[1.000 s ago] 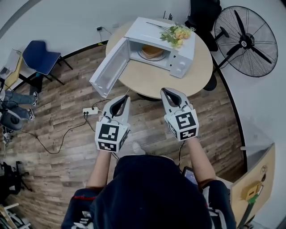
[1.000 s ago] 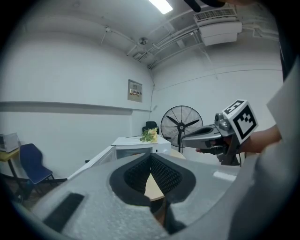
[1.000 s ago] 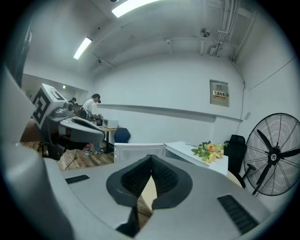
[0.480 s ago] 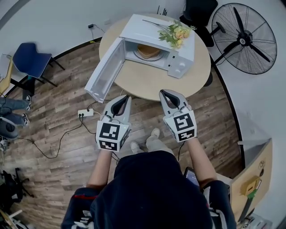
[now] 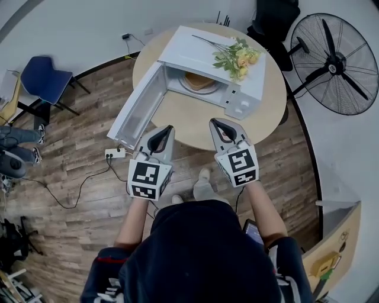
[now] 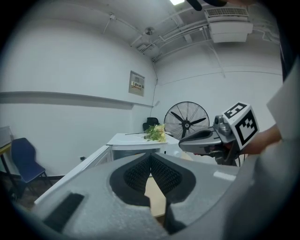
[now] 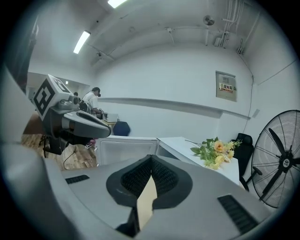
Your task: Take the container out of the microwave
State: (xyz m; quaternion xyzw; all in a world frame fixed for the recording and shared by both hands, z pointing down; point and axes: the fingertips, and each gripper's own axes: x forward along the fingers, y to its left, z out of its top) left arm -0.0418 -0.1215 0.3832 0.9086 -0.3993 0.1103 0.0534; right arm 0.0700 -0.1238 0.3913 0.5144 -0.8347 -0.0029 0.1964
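The white microwave (image 5: 195, 50) stands on the round wooden table (image 5: 189, 121) with its door (image 5: 139, 109) swung open to the left. Inside, a tan container (image 5: 199, 80) sits on the glass plate. A bunch of yellow flowers (image 5: 237, 56) lies on the microwave's top. My left gripper (image 5: 168, 128) is shut and empty at the table's near edge, just right of the door's end. My right gripper (image 5: 214, 122) is shut and empty over the table's near edge, in front of the microwave. In the left gripper view the pads (image 6: 161, 174) meet; in the right gripper view the pads (image 7: 164, 178) also meet.
A large floor fan (image 5: 343, 62) stands right of the table. A blue chair (image 5: 44, 80) is at the left, a black chair (image 5: 275, 18) behind the table. A power strip (image 5: 115, 152) and cables lie on the wooden floor under the door. Someone's legs (image 5: 12, 148) show at far left.
Both grippers have moved forward toward the table, from over the floor to its near edge. The open microwave now lies closer to them. Both stay shut.
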